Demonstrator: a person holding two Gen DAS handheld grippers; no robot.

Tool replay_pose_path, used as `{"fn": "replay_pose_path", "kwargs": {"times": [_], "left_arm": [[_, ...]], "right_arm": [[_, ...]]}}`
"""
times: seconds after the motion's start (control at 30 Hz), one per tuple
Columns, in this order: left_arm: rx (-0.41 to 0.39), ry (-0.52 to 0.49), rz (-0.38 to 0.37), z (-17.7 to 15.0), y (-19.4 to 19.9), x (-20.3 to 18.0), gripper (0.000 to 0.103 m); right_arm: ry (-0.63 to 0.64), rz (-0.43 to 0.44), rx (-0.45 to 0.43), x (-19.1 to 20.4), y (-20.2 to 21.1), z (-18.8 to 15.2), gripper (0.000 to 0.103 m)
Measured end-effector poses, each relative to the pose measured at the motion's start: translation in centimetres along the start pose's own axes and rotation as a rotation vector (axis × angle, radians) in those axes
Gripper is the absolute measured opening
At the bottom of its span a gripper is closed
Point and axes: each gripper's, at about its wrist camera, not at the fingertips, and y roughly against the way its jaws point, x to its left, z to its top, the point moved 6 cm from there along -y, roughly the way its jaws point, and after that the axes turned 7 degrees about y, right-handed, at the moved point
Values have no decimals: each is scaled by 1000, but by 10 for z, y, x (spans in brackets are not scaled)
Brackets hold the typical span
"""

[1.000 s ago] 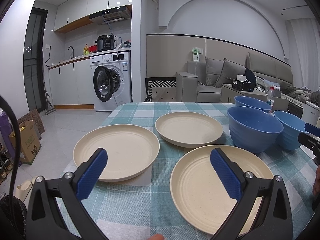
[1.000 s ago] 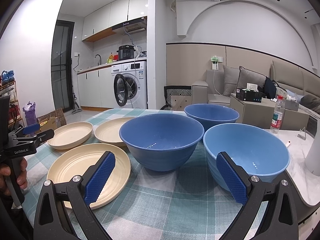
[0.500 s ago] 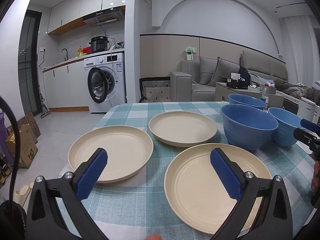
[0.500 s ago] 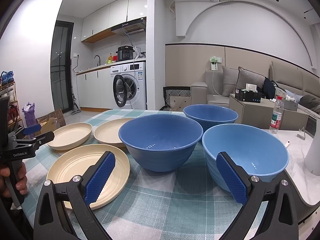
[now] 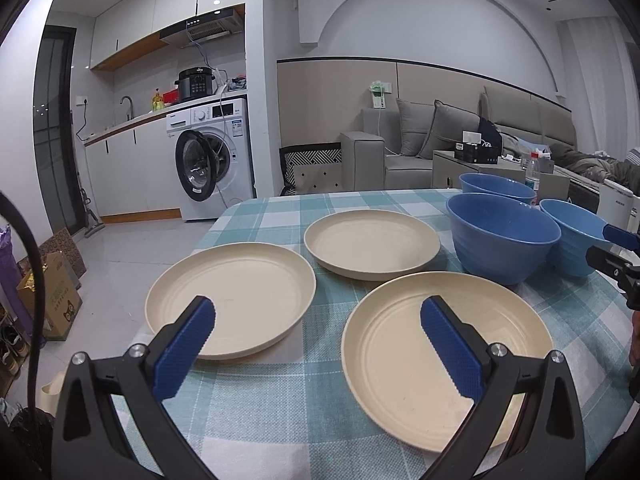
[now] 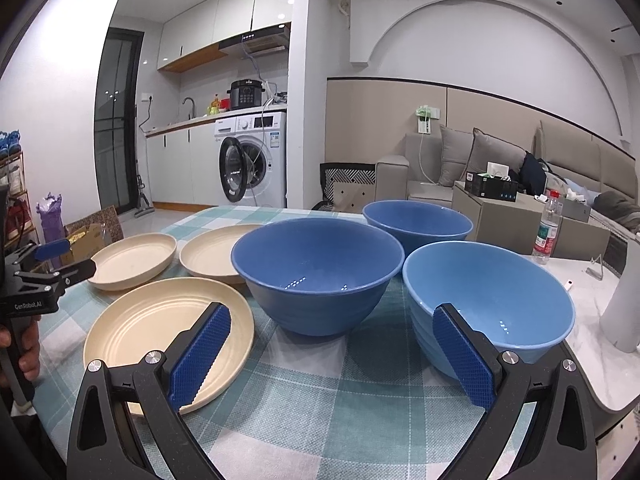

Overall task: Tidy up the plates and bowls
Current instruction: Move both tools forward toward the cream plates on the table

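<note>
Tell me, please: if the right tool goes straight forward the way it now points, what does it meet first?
Probably the dark blue bowl, which stands almost centred ahead of the open right tool. The light blue bowl lies just to its right and seems equally near, so depth is uncertain.

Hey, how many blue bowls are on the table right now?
3. The dark blue bowl sits in the middle, the light blue bowl to its right, and another dark blue bowl behind them. None appears hidden.

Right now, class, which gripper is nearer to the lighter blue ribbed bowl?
Right. The right gripper hangs open just before the lighter blue ribbed bowl; the left gripper hovers over the cream plates, well off to its left.
</note>
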Motion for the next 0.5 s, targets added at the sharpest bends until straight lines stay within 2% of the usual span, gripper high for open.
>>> {"fn": "replay_pose_path", "kwargs": {"times": [0.27,0.5], "left_arm": [[5,18,16,8,6,13,103],[-15,66,36,20,11,31,103]], "right_arm": [[10,54,19,16,0,6,103],[0,139,42,36,-5,17,103]]}}
